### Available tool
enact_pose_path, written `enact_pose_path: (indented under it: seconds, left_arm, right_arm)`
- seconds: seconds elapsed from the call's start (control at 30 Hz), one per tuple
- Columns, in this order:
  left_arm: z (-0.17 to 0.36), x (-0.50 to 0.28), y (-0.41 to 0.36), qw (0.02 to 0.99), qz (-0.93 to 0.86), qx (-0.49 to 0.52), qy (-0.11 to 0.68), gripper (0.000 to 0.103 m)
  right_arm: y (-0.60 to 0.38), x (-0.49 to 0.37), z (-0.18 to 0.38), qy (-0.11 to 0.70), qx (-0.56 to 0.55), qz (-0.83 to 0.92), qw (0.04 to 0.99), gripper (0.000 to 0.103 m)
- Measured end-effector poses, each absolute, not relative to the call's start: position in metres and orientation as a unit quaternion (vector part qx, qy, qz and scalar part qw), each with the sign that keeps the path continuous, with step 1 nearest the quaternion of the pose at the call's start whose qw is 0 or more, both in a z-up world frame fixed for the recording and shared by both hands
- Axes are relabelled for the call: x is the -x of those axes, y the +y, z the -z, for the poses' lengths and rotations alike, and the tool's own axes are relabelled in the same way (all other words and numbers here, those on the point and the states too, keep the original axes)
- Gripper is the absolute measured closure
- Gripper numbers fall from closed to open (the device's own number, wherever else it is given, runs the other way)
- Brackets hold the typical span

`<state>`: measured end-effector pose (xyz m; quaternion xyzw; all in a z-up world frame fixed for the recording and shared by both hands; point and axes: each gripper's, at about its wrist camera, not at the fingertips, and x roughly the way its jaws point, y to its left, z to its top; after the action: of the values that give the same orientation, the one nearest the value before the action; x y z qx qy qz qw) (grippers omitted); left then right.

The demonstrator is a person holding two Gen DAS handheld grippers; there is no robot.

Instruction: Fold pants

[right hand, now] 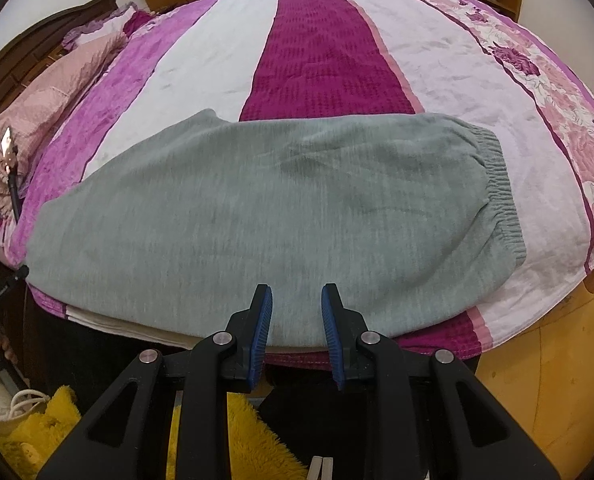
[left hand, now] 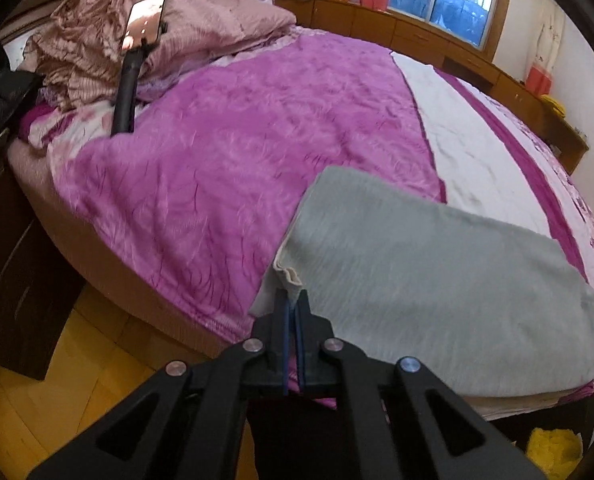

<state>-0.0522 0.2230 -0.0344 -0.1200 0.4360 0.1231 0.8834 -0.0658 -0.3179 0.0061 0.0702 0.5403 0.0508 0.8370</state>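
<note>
At nine o'clock of the grey pants (right hand: 265,208), the left gripper (left hand: 295,300) is clamped on their cuff; leg lies on leg across the bed (right hand: 325,60). Right gripper (right hand: 297,304) hovers, jaws apart, at six. Crosswise folds remain.

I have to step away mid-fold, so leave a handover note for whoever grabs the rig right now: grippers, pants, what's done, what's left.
Left gripper: shut on the cuff end of the grey pants, pinching a cream-lined edge lifted at the near side of the bed.
Right gripper: open, holding nothing, fingers over the pants' near edge.
Pants: lying lengthwise along the near edge of the bed, legs apparently stacked; elastic waistband at the right end.
Done: the lengthwise fold looks made and the cuff is gripped.
Left: probably carry the cuff end over toward the waistband, then smooth it.
</note>
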Motion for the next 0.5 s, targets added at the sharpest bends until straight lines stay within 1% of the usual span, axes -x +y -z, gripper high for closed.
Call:
enact_pose_path:
  seconds: [0.13,0.27,0.37,0.5]
  left_arm:
    - [0.042,0.055,0.222,0.880,-0.128,0.117,0.442,0.100]
    - [0.035,0.054,0.218,0.879,-0.132,0.096,0.447,0.099]
    - [0.020,0.058,0.214,0.885,-0.132,0.081,0.440,0.099]
    - [-0.001,0.056,0.206,0.892,-0.105,0.092,0.429,0.098]
  right_arm:
    - [-0.319,0.065,-0.002,0.545,-0.074,-0.054,0.834,0.084]
    - [-0.334,0.064,-0.001,0.543,-0.089,-0.045,0.834,0.084]
    - [-0.363,0.064,-0.013,0.520,-0.114,-0.025,0.846,0.084]
    - [-0.408,0.060,-0.030,0.486,-0.162,0.006,0.858,0.084]
